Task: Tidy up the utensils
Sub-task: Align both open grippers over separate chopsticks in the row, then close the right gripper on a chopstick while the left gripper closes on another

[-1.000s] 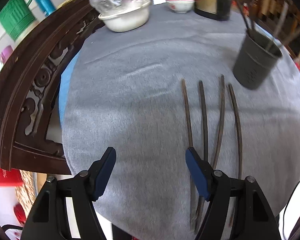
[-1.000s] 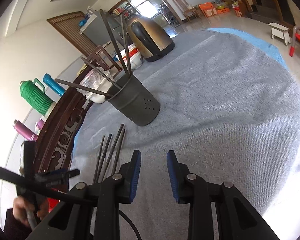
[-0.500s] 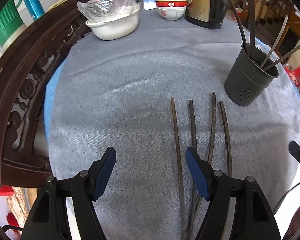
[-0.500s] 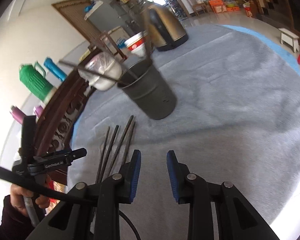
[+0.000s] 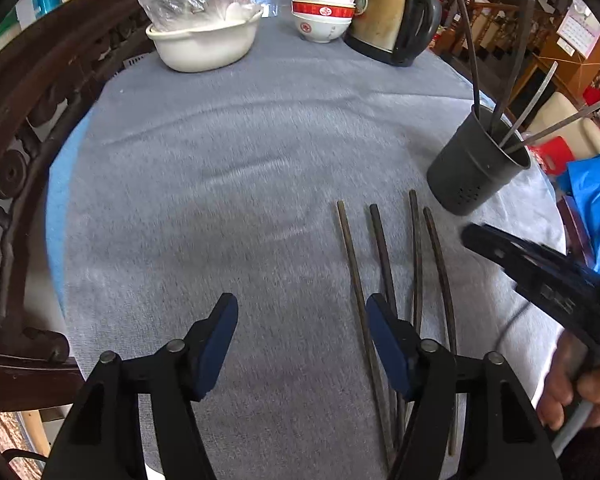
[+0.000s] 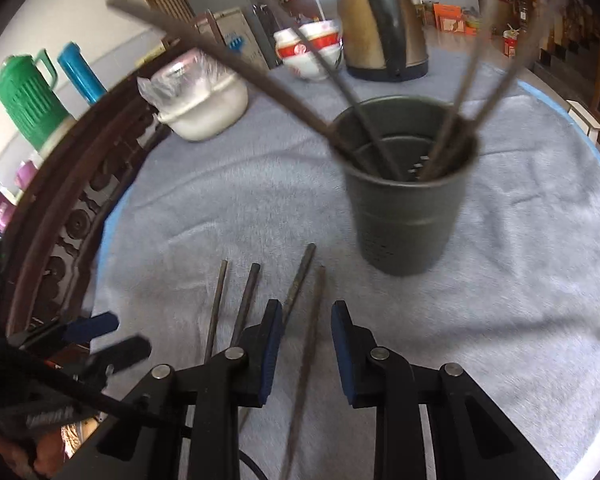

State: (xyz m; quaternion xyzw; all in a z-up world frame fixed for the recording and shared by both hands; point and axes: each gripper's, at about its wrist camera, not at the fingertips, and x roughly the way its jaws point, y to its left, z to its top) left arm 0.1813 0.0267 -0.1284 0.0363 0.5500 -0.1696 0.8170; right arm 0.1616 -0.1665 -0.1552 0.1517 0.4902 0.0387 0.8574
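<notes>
Several dark chopsticks lie side by side on the grey tablecloth. A dark grey holder behind them on the right has more chopsticks standing in it. My left gripper hovers just left of the row with its jaws closing; only cloth shows between them, and its right finger covers the near ends. My right gripper, its jaws narrow and closing, straddles the rightmost chopstick without pressing on it. The holder stands ahead of it to the right. A hand holds that gripper.
At the far side stand a white basin holding a plastic bag, stacked red and white bowls and a gold kettle. A carved wooden chair back curves along the left edge. A green jug stands beyond it.
The right gripper swung left over the chopstick row and now shows at the right of the left wrist view. The left gripper tilted up and shifted a little; both jaws narrowed slightly.
</notes>
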